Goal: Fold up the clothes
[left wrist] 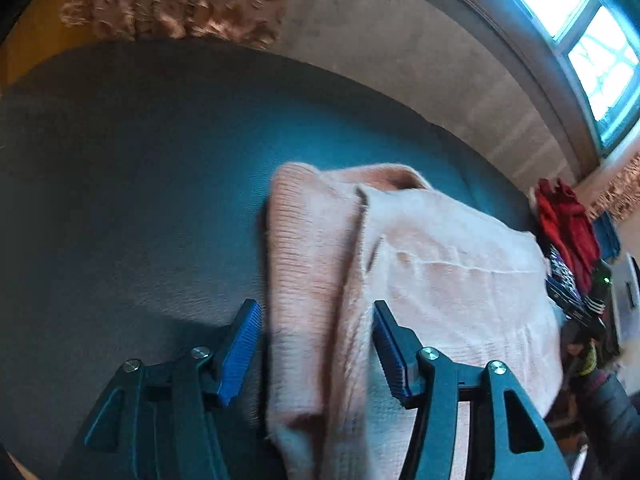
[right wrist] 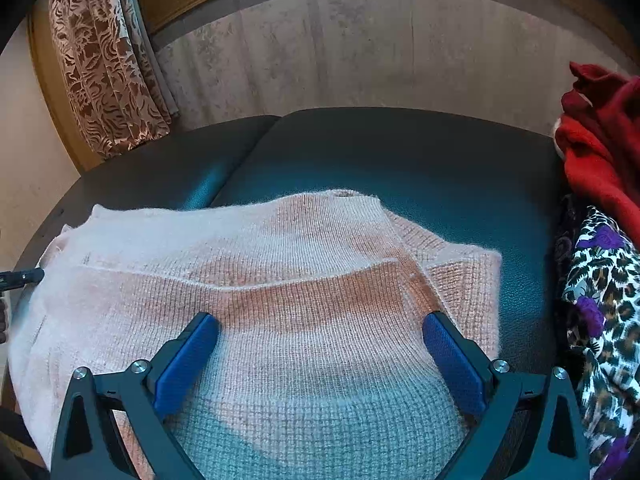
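A pale pink knit sweater [left wrist: 440,264] lies partly folded on a dark padded surface [left wrist: 140,200]. One folded part, a ribbed strip, runs down its left side. In the left wrist view my left gripper [left wrist: 317,326] is open over that strip, whose edge shows between the blue pads [left wrist: 240,348]; the pads do not press on it. In the right wrist view the sweater [right wrist: 280,280] spreads wide below my right gripper [right wrist: 320,340], which stands open above the knit with nothing pinched between its fingers.
A pile of red clothes [right wrist: 596,152] and a leopard-and-purple patterned fabric [right wrist: 604,304] lie at the right edge of the dark surface [right wrist: 400,160]. A patterned curtain [right wrist: 104,80] hangs at the back left, before a grey wall [right wrist: 340,48]. A window [left wrist: 592,40] is up right.
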`<state>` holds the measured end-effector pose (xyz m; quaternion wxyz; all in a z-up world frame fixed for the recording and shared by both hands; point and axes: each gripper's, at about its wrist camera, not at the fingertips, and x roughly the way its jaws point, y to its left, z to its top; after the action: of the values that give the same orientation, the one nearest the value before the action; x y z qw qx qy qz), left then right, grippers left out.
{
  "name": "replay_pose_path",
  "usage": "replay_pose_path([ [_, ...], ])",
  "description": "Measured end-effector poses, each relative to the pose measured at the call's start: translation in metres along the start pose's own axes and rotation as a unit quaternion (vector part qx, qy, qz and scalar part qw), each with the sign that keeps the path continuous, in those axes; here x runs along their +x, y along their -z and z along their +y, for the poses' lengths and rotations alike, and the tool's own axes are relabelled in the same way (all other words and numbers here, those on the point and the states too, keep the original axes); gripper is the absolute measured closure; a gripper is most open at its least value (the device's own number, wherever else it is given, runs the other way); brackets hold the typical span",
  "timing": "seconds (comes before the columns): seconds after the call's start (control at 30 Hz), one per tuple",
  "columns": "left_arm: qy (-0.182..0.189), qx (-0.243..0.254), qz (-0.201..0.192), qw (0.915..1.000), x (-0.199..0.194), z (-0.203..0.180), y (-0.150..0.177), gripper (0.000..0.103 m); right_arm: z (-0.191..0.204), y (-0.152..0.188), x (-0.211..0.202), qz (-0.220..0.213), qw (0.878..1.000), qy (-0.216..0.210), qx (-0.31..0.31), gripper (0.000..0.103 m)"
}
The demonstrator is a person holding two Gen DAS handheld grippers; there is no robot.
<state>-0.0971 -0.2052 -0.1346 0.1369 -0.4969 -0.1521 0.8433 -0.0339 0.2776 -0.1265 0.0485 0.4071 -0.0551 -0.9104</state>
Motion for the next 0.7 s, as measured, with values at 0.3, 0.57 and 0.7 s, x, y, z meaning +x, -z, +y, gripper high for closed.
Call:
replay_pose_path([
  [0.3,0.016,-0.044,0.005,0.9989,0.002,0.001,-0.002,0.087,0.004,-0.001,-0.001,0.001,1.000,0.000,0.000,0.000],
  [0.57,-0.026,-0.057,-0.023,0.9978,-0.020,-0.002,-0.019,0.090,0.013,-0.021,-0.010,0.059,0.997,-0.028,-0.029,0.020],
  [0.7,-0.036,-0.058,-0.028,0.9973,-0.034,-0.003,-0.026,0.090,0.005,-0.028,-0.042,0.076,0.991,-0.093,-0.056,0.067],
])
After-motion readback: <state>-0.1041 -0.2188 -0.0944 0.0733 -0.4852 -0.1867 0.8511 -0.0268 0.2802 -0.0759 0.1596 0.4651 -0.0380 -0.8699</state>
